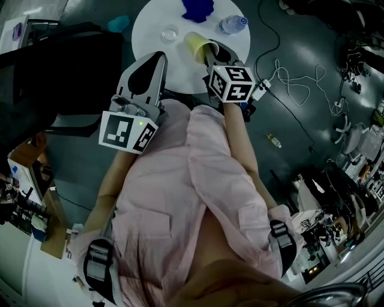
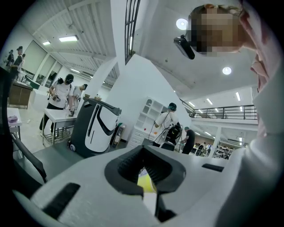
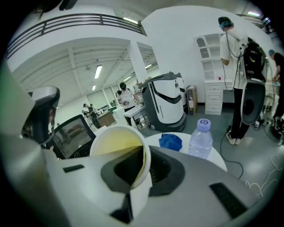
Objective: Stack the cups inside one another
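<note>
A yellow paper cup (image 1: 195, 44) hangs tilted over the near edge of the round white table (image 1: 150, 21), its mouth turned away from me. My right gripper (image 1: 207, 54) is shut on its rim wall; in the right gripper view the cup (image 3: 116, 142) sits pinched between the jaws of that gripper (image 3: 141, 155). A clear cup (image 1: 170, 33) stands on the table just beyond. To the left, my left gripper (image 1: 158, 59) hovers at the table's near edge with its jaws shut and empty. Through the pad hole of the left gripper (image 2: 143, 151) only a sliver of yellow shows.
A water bottle (image 1: 233, 24) and a crumpled blue cloth (image 1: 198, 9) lie at the table's far side; both show again as bottle (image 3: 200, 139) and cloth (image 3: 170, 141). A dark chair (image 1: 66, 66) stands left of the table. Cables (image 1: 288, 78) trail across the floor at right.
</note>
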The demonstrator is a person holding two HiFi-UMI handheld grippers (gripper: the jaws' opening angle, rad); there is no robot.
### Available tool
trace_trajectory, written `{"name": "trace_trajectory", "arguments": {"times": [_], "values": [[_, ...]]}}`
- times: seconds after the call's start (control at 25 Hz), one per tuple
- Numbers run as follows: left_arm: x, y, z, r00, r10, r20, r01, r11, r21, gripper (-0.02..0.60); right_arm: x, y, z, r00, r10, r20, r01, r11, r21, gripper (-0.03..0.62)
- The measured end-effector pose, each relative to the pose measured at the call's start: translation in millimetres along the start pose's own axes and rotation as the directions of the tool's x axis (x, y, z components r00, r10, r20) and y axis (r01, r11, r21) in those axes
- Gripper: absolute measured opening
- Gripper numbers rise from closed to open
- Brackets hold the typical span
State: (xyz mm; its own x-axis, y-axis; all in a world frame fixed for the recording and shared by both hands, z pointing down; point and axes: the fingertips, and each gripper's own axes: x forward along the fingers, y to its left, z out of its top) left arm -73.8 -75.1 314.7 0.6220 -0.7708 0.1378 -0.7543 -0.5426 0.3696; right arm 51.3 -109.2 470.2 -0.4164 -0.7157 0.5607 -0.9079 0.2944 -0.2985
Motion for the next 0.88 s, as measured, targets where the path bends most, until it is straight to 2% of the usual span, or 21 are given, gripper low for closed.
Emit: {"name": "trace_trajectory", "arguments": {"times": [0.24, 0.52, 0.88], "values": [[0.0, -8.4, 0.1, 1.0, -0.001, 0.014, 0.001, 1.0, 0.011, 0.015, -22.8, -4.4, 29.1, 0.994, -0.006, 0.107, 0.007, 1.0, -0.004, 0.04], [5.1, -26.8, 1.8, 0.999, -0.01, 0.036, 0.009, 1.0, 0.029, 0.015, -64.6, -3.7, 71.6, 0.974, -0.006, 0.228, 0.03, 0.994, -0.103, 0.04], [5.4, -46.8, -1.5, 0.998, -0.002, 0.064, 0.0, 0.999, 0.037, 0.015, -118.6, -6.5, 85.6, 0.949, 0.004, 0.314, 0.022, 0.997, -0.078, 0.04]]}}
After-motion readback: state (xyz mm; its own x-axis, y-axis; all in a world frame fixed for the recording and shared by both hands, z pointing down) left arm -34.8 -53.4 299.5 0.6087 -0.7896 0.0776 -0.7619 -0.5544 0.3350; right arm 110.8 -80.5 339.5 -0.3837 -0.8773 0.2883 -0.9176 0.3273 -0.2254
